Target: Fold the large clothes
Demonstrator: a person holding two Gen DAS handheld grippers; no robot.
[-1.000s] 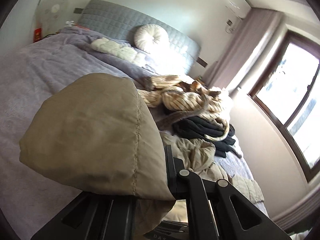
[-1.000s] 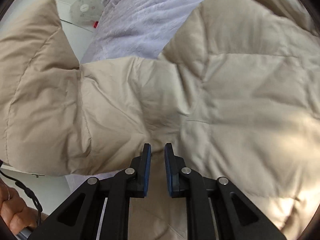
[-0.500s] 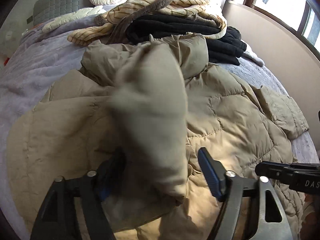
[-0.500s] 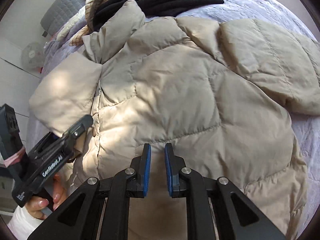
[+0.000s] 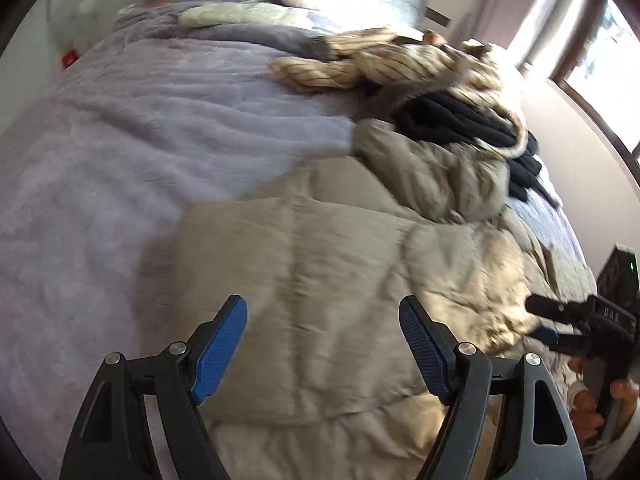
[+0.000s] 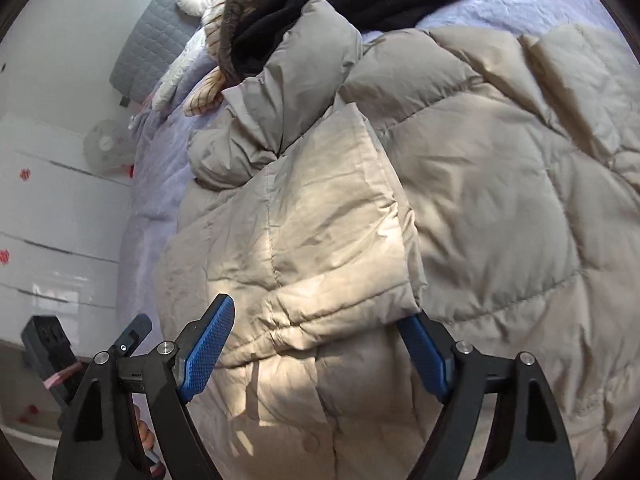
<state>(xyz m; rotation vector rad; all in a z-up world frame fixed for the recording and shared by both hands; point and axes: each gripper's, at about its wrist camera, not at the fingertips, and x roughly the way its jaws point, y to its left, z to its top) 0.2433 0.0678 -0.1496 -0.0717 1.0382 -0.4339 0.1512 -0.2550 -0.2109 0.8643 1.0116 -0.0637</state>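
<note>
A beige puffer jacket lies spread on the bed, near a pile of dark and striped clothes toward the headboard. One sleeve is folded in across the body. Both tongs are wide and hold nothing: the left tongs hover above the jacket's near edge, the right tongs straddle the sleeve's cuff. To do this fold well, I would press the sleeve flat so trapped air escapes, line its cuff up with the hem, then take the other sleeve and bring it across evenly. Puffy fabric springs back, so grip deep through a seam, not the slippery shell.
</note>
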